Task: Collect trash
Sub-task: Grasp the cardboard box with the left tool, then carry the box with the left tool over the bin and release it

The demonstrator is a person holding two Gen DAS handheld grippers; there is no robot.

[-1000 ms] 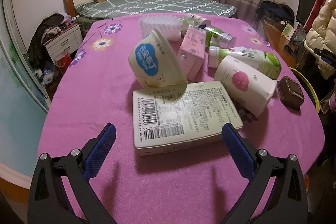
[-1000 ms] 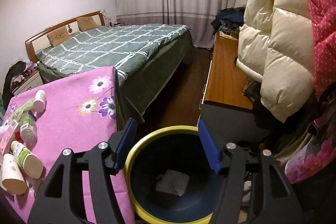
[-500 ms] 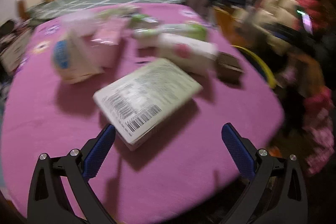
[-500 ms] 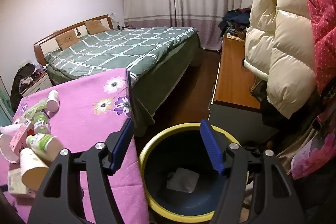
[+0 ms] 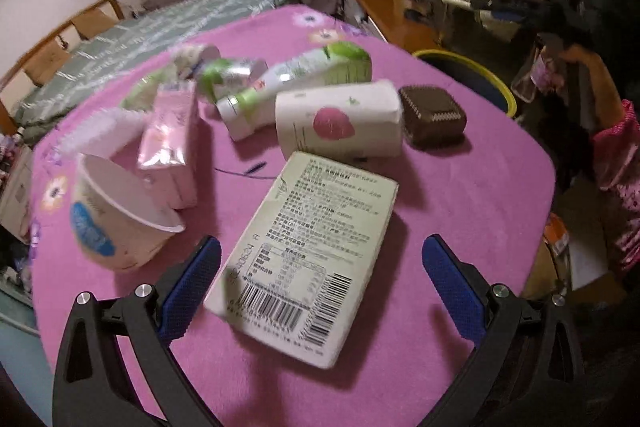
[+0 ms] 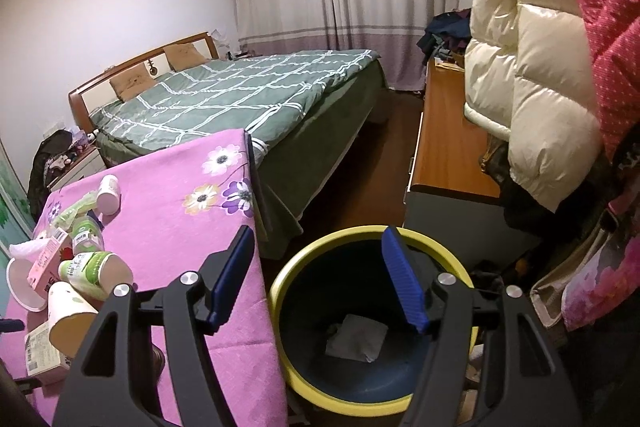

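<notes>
A flat pale-green carton [image 5: 316, 255] with a barcode lies on the pink tablecloth [image 5: 460, 179], its near end between the blue pads of my open left gripper [image 5: 322, 275], which do not touch it. Behind it lie a white paper cup [image 5: 340, 119], a brown square box [image 5: 434, 117], a pink carton [image 5: 172, 139], a white tub [image 5: 116, 219] and green-white bottles [image 5: 304, 75]. My right gripper [image 6: 318, 277] hangs open and empty over the yellow-rimmed blue bin [image 6: 304, 267], where a white tissue [image 6: 356, 337] lies at the bottom.
The bin [image 5: 476, 79] stands on the floor beside the table's far right edge. A person's sleeve [image 5: 616, 163] is at the right. A green bed [image 6: 240, 95], a wooden cabinet [image 6: 444, 147] and hanging puffy coats [image 6: 532, 67] surround the table.
My left gripper has swung and rolled, so the carton now lies slanted between its pads instead of square-on ahead. The right gripper's view has shifted slightly, with its jaws a little wider.
</notes>
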